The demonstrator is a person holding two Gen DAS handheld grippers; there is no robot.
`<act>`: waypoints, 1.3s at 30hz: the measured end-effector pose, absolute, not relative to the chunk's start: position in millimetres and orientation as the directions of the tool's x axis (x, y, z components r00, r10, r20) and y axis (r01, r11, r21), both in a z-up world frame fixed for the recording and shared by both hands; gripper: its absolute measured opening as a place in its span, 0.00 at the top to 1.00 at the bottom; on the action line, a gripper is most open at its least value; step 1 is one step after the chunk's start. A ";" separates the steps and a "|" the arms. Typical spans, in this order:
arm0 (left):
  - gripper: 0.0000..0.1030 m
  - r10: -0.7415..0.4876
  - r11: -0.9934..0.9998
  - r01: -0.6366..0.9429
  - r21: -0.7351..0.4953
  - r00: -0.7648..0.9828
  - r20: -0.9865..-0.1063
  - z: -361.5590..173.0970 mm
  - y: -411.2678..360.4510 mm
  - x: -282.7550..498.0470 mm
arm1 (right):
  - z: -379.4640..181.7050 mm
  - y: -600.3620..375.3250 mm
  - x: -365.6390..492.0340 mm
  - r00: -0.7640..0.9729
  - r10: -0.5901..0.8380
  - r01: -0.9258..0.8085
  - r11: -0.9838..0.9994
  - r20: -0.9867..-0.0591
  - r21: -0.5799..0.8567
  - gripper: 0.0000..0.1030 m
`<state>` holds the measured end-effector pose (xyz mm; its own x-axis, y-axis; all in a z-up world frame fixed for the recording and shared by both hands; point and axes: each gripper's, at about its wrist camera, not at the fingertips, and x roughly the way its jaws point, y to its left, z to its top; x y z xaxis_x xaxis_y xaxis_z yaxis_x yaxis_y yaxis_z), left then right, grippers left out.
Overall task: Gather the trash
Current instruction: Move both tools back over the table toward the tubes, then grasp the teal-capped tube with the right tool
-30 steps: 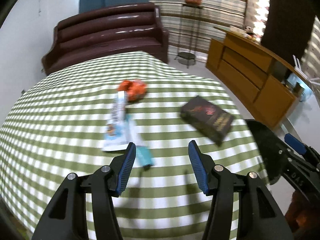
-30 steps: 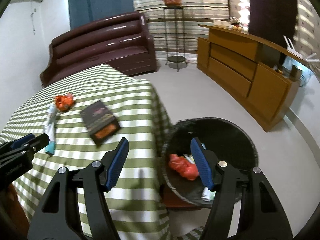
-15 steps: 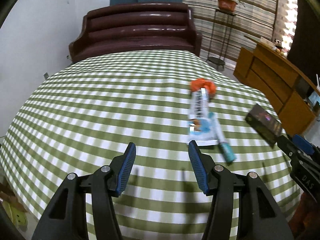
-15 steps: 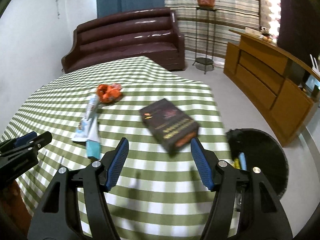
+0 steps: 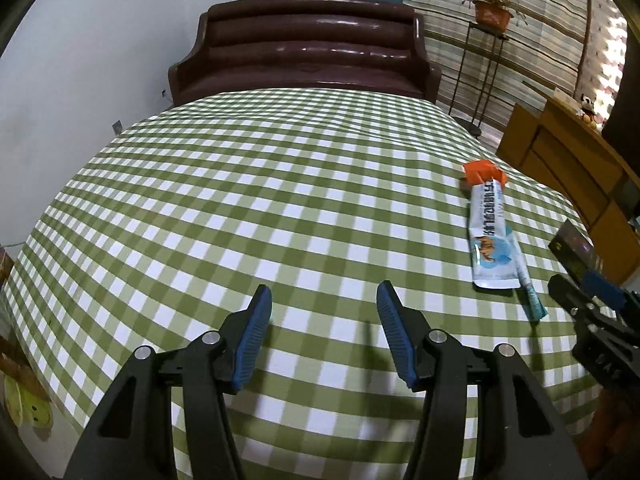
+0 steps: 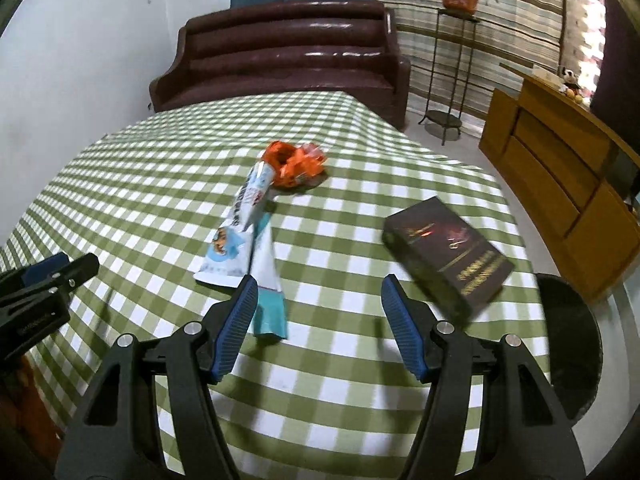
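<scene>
Left wrist view
Left claw [image 5: 323,300]: jaws spread, nothing between the blue pads; it hangs over bare checked cloth.
Desk [image 5: 248,200]: covered in green-and-white check; the cloth ahead of the left claw is bare.
White wrapper [image 5: 489,236]: well to the right of the left claw, lying flat and lengthwise.
Orange wrapper [image 5: 480,172]: at the far end of the white wrapper, touching it.
Teal-tipped tube [image 5: 529,294]: along the right edge of the white wrapper, its near end closest to the right claw.
Right claw [image 5: 592,300]: at the right border, seen side-on; whether it is spread cannot be told here.
Dark box [image 5: 574,250]: just behind the right claw, partly hidden by it.
Sofa [image 5: 304,44]: beyond the desk's far edge.

Right wrist view
Right claw [image 6: 316,300]: jaws spread, gripping nothing; only checked cloth lies between the pads.
Teal-tipped tube [image 6: 269,292]: just beside the left pad, its teal end partly hidden behind it.
White wrapper [image 6: 236,236]: ahead and left of the right claw, overlapping the tube.
Orange wrapper [image 6: 294,164]: farther ahead, crumpled, touching the white wrapper's far end.
Dark box [image 6: 448,248]: ahead and right of the right pad, near the desk's edge.
Black bin [image 6: 568,344]: right of the right claw, off the desk, below the box; its contents are hidden.
Left claw [image 6: 52,276]: at the left border, side-on.
Wooden cabinet [image 6: 560,168]: far right, past the desk.
</scene>
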<state>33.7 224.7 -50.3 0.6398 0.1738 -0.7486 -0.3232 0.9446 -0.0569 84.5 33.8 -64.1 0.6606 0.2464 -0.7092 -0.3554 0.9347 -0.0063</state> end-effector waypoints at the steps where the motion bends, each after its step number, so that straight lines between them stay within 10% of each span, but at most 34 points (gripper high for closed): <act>1: 0.47 0.173 0.944 -0.325 -0.060 0.640 -0.748 -50.4 226.6 33.2 | -65.8 37.4 85.2 0.655 0.245 -0.359 0.933 -0.715 -0.009 0.40; 15: 0.47 0.142 0.944 -0.318 -0.089 0.633 -0.761 -58.6 234.3 38.0 | -76.3 56.1 102.3 0.612 0.216 -0.378 0.925 -0.761 -0.041 0.56; 23: 0.47 0.117 0.951 -0.293 -0.099 0.637 -0.762 -59.0 224.8 45.5 | -78.1 60.0 110.2 0.601 0.233 -0.389 0.921 -0.765 -0.025 0.90; 39: 0.47 0.039 0.974 -0.193 -0.120 0.662 -0.749 -48.9 175.1 81.1 | -50.2 20.0 128.7 0.676 0.229 -0.313 0.950 -0.700 0.009 0.91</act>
